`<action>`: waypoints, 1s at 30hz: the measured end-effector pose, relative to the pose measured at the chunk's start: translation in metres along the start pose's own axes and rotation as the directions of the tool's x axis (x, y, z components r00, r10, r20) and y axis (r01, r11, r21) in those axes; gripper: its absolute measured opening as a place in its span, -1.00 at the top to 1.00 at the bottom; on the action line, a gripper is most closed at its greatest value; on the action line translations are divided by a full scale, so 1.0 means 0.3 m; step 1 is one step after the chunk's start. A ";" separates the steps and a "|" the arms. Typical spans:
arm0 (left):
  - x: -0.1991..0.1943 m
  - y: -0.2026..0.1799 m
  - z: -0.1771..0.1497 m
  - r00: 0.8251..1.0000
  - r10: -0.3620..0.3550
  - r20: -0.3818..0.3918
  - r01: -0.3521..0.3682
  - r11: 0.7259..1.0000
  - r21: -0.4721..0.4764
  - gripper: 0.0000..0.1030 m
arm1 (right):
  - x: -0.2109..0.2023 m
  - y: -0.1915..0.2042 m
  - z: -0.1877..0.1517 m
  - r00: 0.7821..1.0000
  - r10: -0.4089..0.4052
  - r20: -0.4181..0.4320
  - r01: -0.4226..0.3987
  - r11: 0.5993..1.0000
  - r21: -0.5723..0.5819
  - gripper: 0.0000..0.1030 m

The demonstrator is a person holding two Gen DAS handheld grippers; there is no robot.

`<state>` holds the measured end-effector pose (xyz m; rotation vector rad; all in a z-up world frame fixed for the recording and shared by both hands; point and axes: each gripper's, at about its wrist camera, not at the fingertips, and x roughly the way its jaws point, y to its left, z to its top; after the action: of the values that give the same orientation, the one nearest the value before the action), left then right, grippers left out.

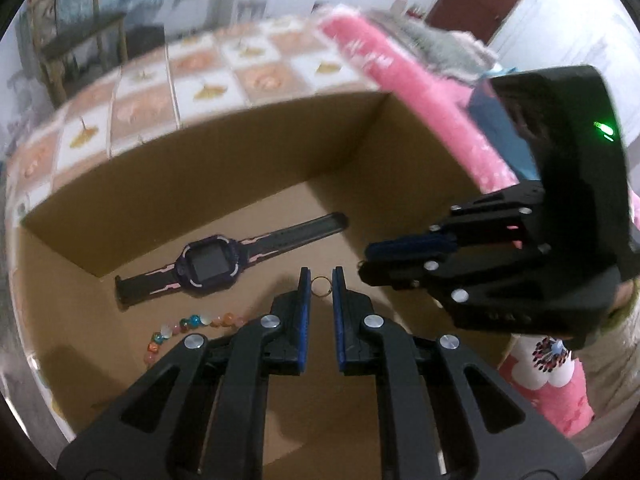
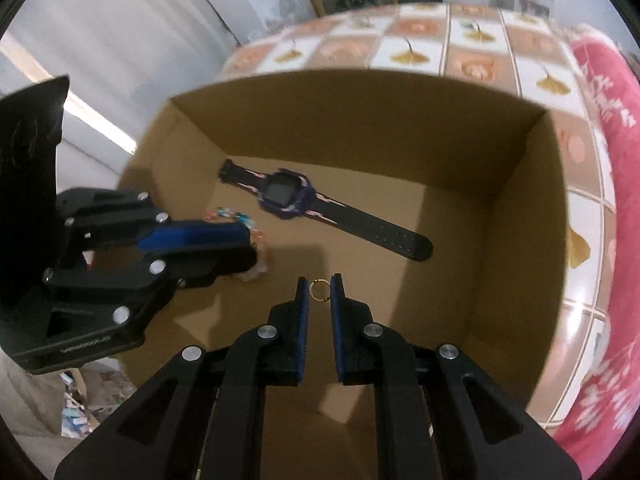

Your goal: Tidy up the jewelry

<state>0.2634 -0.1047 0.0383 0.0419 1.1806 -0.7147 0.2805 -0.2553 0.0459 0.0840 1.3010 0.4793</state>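
Observation:
My left gripper (image 1: 321, 286) is shut on a small gold ring (image 1: 321, 279) pinched between its blue pads. My right gripper (image 2: 320, 290) is shut on a second gold ring (image 2: 319, 283) in the same way. Both hang over an open cardboard box (image 1: 240, 160) (image 2: 360, 120). On the box floor lie a purple and black smartwatch (image 1: 208, 266) (image 2: 284, 196) and a bracelet of coloured beads (image 1: 192, 324) (image 2: 230, 214). The right gripper (image 1: 365, 260) shows at the right of the left wrist view. The left gripper (image 2: 252, 248) shows at the left of the right wrist view, partly hiding the beads.
The box stands on a table with a tiled cloth (image 1: 160, 92) (image 2: 408, 52) printed with leaves and flowers. A pink blanket (image 1: 400, 80) (image 2: 608, 100) lies along the box's right side. A wooden chair (image 1: 80, 40) stands beyond the table.

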 end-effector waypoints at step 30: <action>-0.505 -0.032 -0.368 0.901 0.091 0.425 -0.077 0.996 -0.049 0.19 | -0.491 0.144 -0.321 0.893 0.042 0.449 -0.002 0.996 -0.087 0.25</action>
<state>0.1382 0.0046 0.1258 -0.0873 0.7626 -0.5905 0.1504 -0.2931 0.1661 0.1313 0.8216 0.4987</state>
